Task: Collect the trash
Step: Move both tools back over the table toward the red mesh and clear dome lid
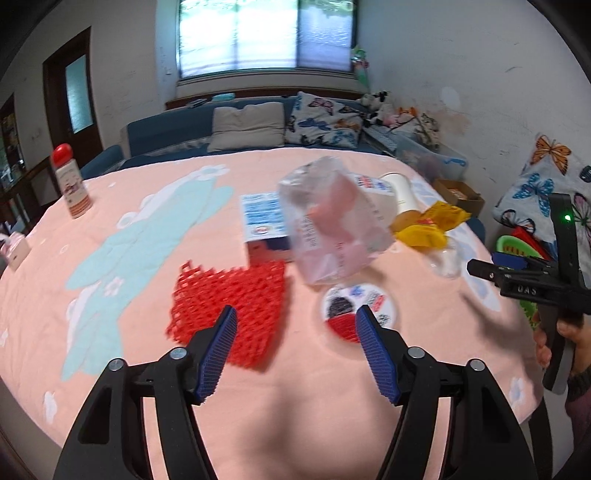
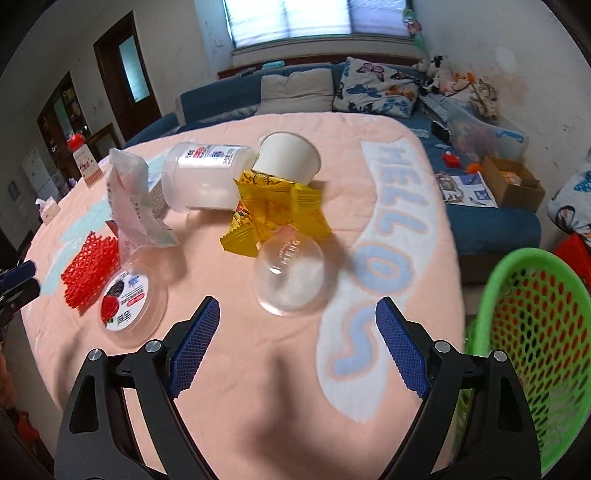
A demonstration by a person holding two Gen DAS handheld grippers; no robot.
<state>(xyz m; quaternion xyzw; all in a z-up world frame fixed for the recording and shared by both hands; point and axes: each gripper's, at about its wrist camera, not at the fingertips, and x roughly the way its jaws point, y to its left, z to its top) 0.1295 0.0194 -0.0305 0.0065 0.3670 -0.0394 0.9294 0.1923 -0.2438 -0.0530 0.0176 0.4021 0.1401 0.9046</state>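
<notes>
Both grippers, left (image 1: 295, 325) and right (image 2: 297, 317), spread wide, gripping nothing. Trash scattered on pink cloth (image 2: 258, 369): red net (image 1: 229, 306), yellow wrappers (image 2: 273, 210), clear cup (image 2: 291, 277). Green basket (image 2: 532, 332) beside table edge, right.

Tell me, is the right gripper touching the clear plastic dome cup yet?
Apart. In the right wrist view the right gripper is open, and bare pink tablecloth shows between its fingertips and the clear dome cup ahead.

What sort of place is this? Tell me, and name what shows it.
Likely a home living room: a blue sofa with butterfly cushions under a window, and a table under a pink cloth strewn with packaging.
</notes>
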